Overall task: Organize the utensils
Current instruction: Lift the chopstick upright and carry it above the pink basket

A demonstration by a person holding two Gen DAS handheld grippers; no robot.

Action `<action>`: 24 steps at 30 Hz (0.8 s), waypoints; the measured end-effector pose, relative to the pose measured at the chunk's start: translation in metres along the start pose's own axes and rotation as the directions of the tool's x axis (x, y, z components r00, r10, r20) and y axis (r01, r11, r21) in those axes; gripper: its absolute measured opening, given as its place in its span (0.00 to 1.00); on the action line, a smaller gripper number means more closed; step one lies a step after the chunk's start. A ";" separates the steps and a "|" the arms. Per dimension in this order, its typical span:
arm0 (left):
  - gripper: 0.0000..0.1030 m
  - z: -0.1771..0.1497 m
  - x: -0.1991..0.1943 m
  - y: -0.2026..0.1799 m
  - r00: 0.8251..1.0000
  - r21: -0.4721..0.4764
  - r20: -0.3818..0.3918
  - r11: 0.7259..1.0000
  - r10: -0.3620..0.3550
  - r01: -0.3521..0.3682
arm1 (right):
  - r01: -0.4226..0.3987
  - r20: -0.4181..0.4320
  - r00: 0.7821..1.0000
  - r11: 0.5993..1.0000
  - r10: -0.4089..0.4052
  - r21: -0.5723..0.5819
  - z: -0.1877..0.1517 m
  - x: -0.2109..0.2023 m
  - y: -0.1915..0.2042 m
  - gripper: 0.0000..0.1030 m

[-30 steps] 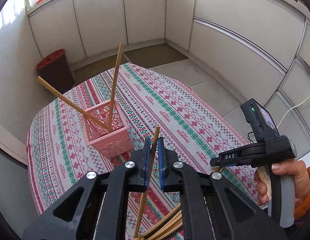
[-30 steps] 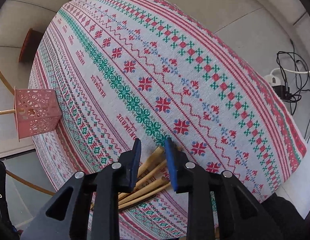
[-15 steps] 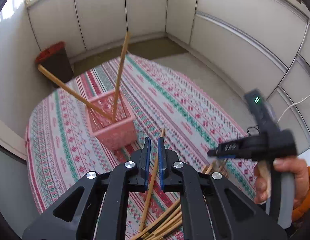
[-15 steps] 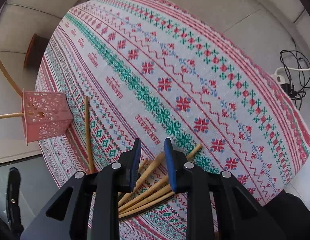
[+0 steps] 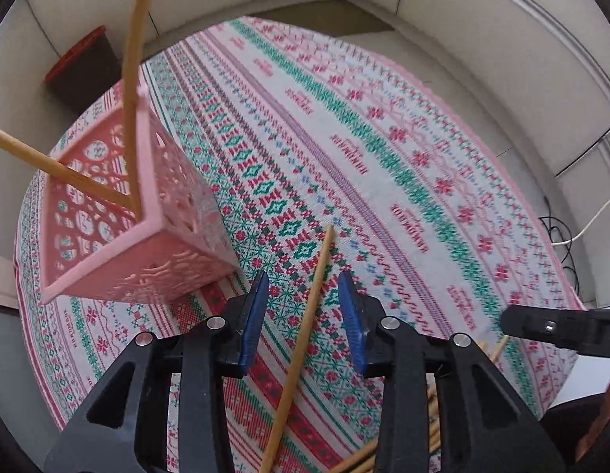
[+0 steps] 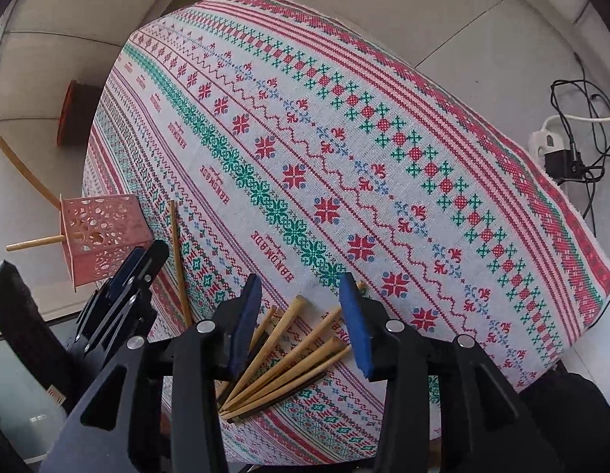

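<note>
The round table under its red, green and white cross-stitch patterned cloth [image 6: 344, 138] is filling both views. The pink perforated plastic square basket [image 5: 119, 236] is standing near the cloth's edge, two wooden chopsticks [image 5: 129, 90] leaning out of it. The left gripper [image 5: 301, 307] is hanging beside the basket, its blue-padded jaws just opening and standing apart, a single loose wooden chopstick [image 5: 305, 339] lying on the cloth between them, untouched. The right gripper [image 6: 301, 323] is hovering over the fanned pile of wooden chopsticks [image 6: 289, 362], jaws also just widening, gripping nothing.
</note>
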State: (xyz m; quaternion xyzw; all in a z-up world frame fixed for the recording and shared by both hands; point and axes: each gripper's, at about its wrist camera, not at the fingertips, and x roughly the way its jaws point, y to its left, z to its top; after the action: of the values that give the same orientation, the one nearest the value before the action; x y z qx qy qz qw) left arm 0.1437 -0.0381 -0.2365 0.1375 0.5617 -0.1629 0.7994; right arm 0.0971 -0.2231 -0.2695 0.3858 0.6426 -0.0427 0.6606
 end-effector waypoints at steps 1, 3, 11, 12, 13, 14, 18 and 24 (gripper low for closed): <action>0.34 0.000 0.005 0.000 1.000 0.005 -0.009 1.000 -0.004 0.004 | -0.003 -0.006 1.000 1.000 0.003 -0.005 0.000 0.000 0.000 0.42; 0.34 -0.002 0.015 -0.002 0.999 0.022 -0.037 1.000 -0.003 0.004 | -0.006 -0.015 1.000 1.000 0.005 -0.017 -0.002 0.001 0.003 0.47; 0.08 -0.008 0.015 -0.007 0.998 0.081 -0.019 0.995 -0.055 0.056 | 0.001 -0.047 0.999 1.000 -0.001 0.002 -0.008 0.013 0.002 0.48; 0.07 -0.009 0.015 -0.010 0.999 0.095 -0.011 0.995 -0.035 0.036 | -0.003 -0.052 0.999 1.000 0.003 0.006 -0.010 0.015 0.002 0.48; 0.06 -0.011 0.013 -0.014 1.000 0.105 0.005 0.994 -0.010 0.009 | -0.005 -0.057 0.998 1.000 0.006 0.007 -0.011 0.019 0.005 0.48; 0.06 -0.013 0.010 -0.017 1.000 0.112 0.022 0.994 0.002 -0.004 | -0.003 -0.057 0.998 1.000 0.003 0.002 -0.013 0.020 0.008 0.49; 0.05 -0.022 -0.026 -0.018 0.990 0.135 0.136 0.989 0.038 -0.057 | -0.001 -0.060 0.998 1.000 0.001 -0.006 -0.019 0.023 0.017 0.49; 0.05 -0.041 -0.102 0.002 0.952 0.068 0.303 0.995 0.049 -0.072 | 0.000 -0.046 0.999 0.999 -0.002 -0.036 -0.029 0.022 0.025 0.47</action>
State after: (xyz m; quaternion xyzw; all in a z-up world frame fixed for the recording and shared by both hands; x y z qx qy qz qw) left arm 0.0770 -0.0093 -0.1539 0.1595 0.4223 -0.1791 0.8741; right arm 0.0912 -0.1794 -0.2734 0.3744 0.6584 -0.0225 0.6526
